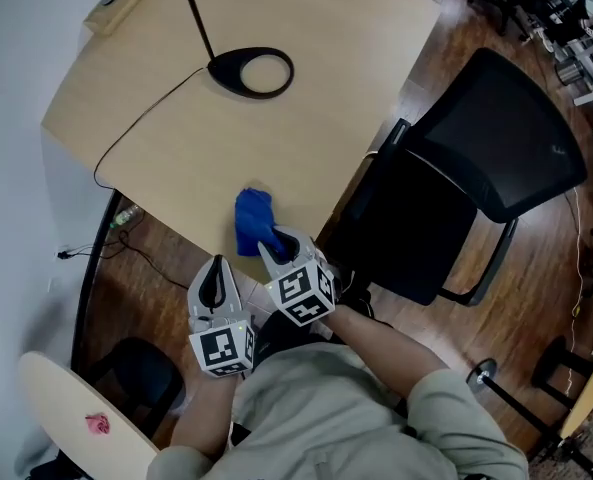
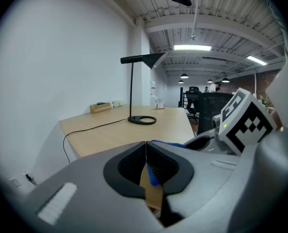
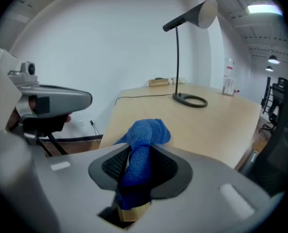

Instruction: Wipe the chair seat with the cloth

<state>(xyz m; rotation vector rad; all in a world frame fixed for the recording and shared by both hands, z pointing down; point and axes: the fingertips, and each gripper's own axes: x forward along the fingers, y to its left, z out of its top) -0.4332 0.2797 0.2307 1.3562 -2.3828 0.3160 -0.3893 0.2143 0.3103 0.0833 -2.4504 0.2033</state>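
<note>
A blue cloth (image 1: pixel 253 220) lies bunched at the near edge of the light wooden table (image 1: pixel 276 138). My right gripper (image 1: pixel 276 246) reaches onto it from below, and in the right gripper view the cloth (image 3: pixel 144 135) is pinched between the jaws of the right gripper (image 3: pixel 138 161). My left gripper (image 1: pixel 215 268) hangs beside it, off the table edge, jaws shut on nothing (image 2: pixel 145 152). The black office chair (image 1: pixel 416 233) stands to the right of the table, its seat dark and bare, its backrest (image 1: pixel 501 133) further right.
A black desk lamp with a ring base (image 1: pixel 251 72) stands on the table, its cable (image 1: pixel 141 118) trailing left. A wooden box (image 1: pixel 119 5) sits at the far corner. A light seat (image 1: pixel 71 408) with a pink thing (image 1: pixel 98 424) is at lower left.
</note>
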